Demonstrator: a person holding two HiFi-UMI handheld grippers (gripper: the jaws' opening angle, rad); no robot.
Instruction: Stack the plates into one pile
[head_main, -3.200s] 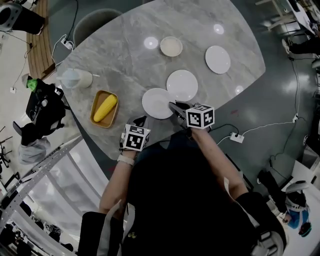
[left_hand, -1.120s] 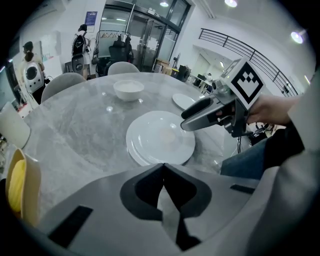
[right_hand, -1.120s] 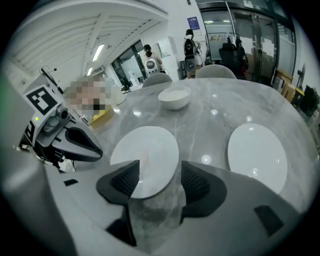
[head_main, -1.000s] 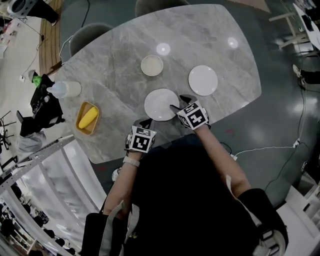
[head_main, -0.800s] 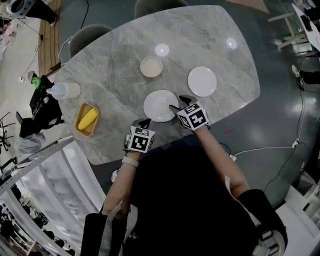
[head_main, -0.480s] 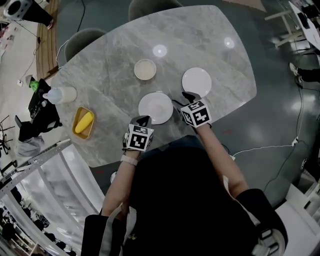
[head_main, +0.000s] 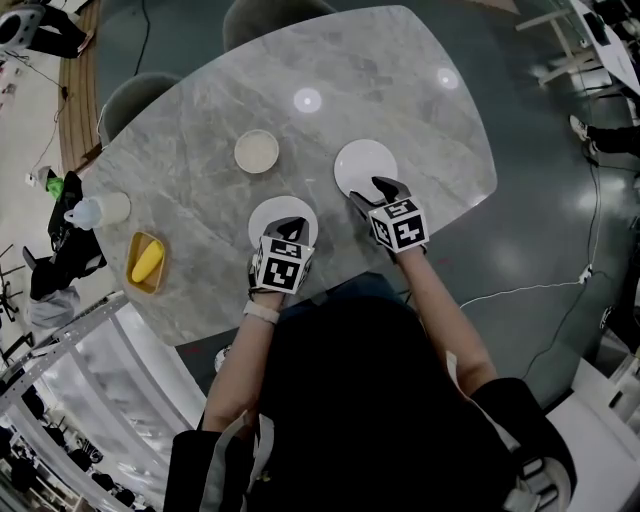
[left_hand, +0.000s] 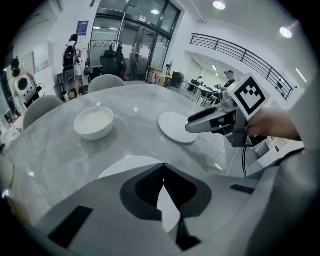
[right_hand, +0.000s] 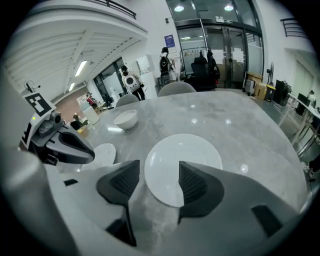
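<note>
Two white plates lie on the grey marble table. The nearer plate sits under my left gripper, whose jaws are shut tip to tip above the plate's near part with nothing between them. The farther plate lies to the right. My right gripper is open, with its jaws on either side of this plate's near rim. Whether they touch it I cannot tell.
A white bowl stands beyond the nearer plate. At the table's left are a yellow tray with a corn cob and a pale cup. Grey chairs stand at the far side.
Three separate plates earlier became two by a second ago. My right gripper has moved from the nearer plate to the farther one. My left gripper has come forward over the nearer plate.
</note>
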